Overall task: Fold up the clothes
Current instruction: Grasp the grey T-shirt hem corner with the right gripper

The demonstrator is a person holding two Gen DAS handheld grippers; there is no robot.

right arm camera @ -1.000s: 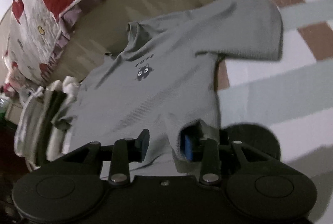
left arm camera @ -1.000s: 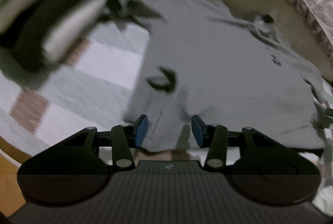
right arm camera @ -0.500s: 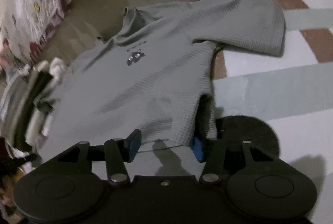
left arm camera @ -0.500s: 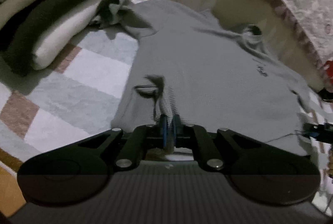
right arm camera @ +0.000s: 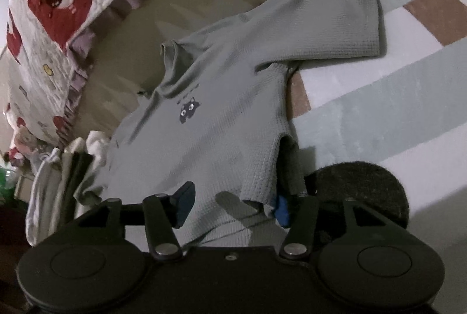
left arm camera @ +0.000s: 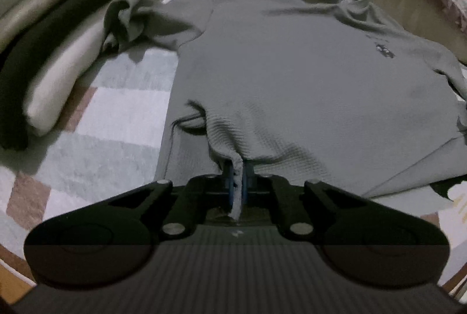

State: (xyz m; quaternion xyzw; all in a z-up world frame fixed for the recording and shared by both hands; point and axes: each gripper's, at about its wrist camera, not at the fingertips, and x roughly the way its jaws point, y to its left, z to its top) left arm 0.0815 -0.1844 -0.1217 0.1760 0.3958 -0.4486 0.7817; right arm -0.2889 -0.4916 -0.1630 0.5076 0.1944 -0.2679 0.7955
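1. Grey waffle-knit T-shirt (left arm camera: 292, 74) lies spread face up on a checked rug (left arm camera: 96, 121) of pale green, white and brown squares — its collar (right arm camera: 170, 51) points toward a tan bed side, its hem toward the cameras.
2. Left claw (left arm camera: 238, 182) is clenched on a pinch of the T-shirt's hem; the blue pads press the fabric from both sides, and a strip of cloth hangs down between them. The hem corner rises off the rug there, with a dark hollow beneath.
3. Right claw (right arm camera: 230, 203) stands wide apart at the other hem corner. Its blue fingers (right arm camera: 184, 201) straddle the edge of the cloth without closing on it — the far pad sits partly under the raised fabric.
4. One short sleeve (right arm camera: 329, 19) lies flat on the rug, out to the side; a small dark cat print (right arm camera: 188, 108) sits on the chest below the collar.
5. Stack of folded clothes (left arm camera: 55, 30) in grey, black and white rests on the rug just beside the other sleeve, touching it.
6. White quilt (right arm camera: 43, 7) with red figures and a purple frill hangs over the bed edge behind the T-shirt.
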